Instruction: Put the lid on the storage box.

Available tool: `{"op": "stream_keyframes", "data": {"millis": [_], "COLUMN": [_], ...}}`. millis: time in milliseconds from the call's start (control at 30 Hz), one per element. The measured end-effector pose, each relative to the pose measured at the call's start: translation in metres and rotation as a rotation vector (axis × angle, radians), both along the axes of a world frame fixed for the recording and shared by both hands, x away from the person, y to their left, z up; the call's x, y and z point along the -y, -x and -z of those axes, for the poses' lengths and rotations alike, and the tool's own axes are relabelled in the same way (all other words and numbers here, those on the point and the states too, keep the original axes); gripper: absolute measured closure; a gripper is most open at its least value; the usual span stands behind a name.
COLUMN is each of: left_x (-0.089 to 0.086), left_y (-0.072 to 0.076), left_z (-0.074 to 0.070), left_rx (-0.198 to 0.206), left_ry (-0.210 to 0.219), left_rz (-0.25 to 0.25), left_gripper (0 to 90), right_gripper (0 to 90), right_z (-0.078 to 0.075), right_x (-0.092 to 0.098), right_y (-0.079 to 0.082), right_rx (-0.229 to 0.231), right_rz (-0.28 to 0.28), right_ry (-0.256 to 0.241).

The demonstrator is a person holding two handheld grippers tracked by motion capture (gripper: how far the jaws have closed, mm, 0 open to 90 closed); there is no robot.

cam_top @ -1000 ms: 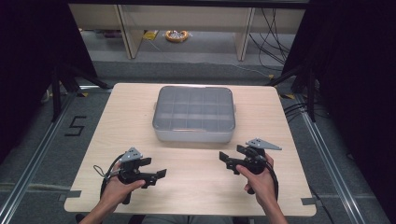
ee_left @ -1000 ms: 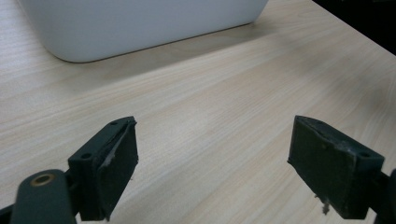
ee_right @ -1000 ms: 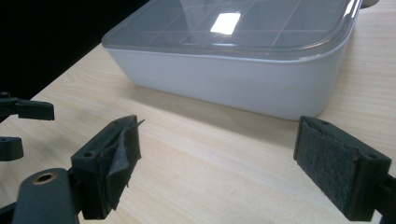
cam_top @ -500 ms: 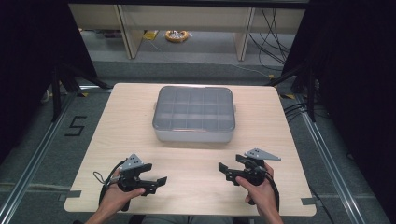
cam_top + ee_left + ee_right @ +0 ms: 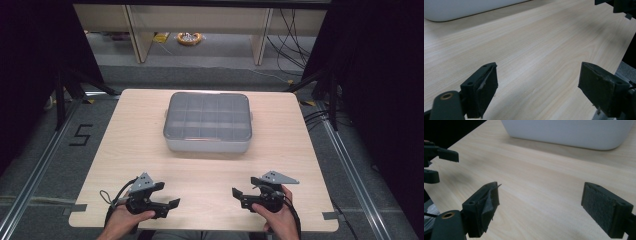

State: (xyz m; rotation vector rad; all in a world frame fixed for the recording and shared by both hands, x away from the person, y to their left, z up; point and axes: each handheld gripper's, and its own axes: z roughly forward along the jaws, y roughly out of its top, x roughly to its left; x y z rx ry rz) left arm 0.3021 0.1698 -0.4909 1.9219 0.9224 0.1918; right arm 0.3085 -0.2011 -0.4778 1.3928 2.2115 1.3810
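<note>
Both tongs, left (image 5: 167,204) and right (image 5: 239,194), have drawn back toward bench (image 5: 300,150) near edge w/ jaws wide, empty; lidded compartment box (image 5: 207,121) sits untouched mid-bench, well apart — approach not begun.

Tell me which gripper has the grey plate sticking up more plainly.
The right gripper: its grey three-cornered plate stands out flat above the hand. The left gripper has a smaller, tilted one.
</note>
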Motion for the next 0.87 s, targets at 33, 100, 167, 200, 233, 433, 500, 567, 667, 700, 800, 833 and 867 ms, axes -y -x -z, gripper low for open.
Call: {"op": "stream_keyframes", "data": {"millis": [33, 100, 167, 200, 233, 433, 500, 567, 667, 700, 800, 833, 867], "left_x": [0.000, 0.000, -0.001, 0.000, 0.000, -0.001, 0.000, -0.001, -0.001, -0.001, -0.001, -0.002, -0.003], "left_y": [0.001, 0.004, 0.006, 0.008, 0.010, 0.016, 0.018, 0.019, 0.019, 0.019, 0.018, 0.018, 0.018], "left_z": [-0.001, -0.001, 0.000, 0.000, 0.001, 0.001, 0.002, 0.002, 0.003, 0.003, 0.003, 0.003, 0.003], "left_rx": [-0.001, 0.001, 0.002, -0.009, -0.012, -0.013, -0.026, -0.018, -0.021, -0.022, -0.023, -0.027, -0.028], "left_ry": [-0.010, -0.003, -0.012, -0.010, -0.012, -0.031, -0.018, -0.030, -0.019, -0.024, -0.020, -0.024, -0.029], "left_rz": [-0.001, 0.001, 0.009, 0.007, 0.006, 0.027, 0.019, 0.029, 0.023, 0.025, 0.015, 0.017, 0.018], "left_gripper": [15.1, 15.1, 15.1, 15.1, 15.1, 15.1, 15.1, 15.1, 15.0, 15.1, 15.1, 15.1, 15.1], "right_gripper": [15.7, 15.7, 15.7, 15.7, 15.7, 15.7, 15.7, 15.7, 15.7, 15.7, 15.7, 15.7, 15.7], "right_z": [0.000, 0.002, 0.004, 0.004, 0.006, 0.010, 0.011, 0.013, 0.015, 0.014, 0.017, 0.016, 0.016], "right_x": [-0.001, -0.001, 0.000, -0.002, 0.001, 0.001, 0.002, 0.004, 0.004, 0.002, 0.002, 0.002, 0.004], "right_y": [0.004, 0.005, 0.009, 0.012, 0.012, 0.026, 0.029, 0.030, 0.033, 0.036, 0.037, 0.037, 0.036], "right_rx": [-0.024, -0.001, 0.004, -0.012, 0.010, -0.051, -0.058, -0.028, -0.035, -0.065, -0.039, -0.057, -0.033], "right_rz": [0.000, -0.015, -0.036, -0.027, -0.048, -0.035, -0.049, -0.068, -0.071, -0.060, -0.070, -0.066, -0.076], "right_ry": [-0.010, 0.003, 0.015, -0.007, 0.016, 0.013, 0.004, 0.025, 0.045, 0.034, 0.011, 0.010, 0.042]}}
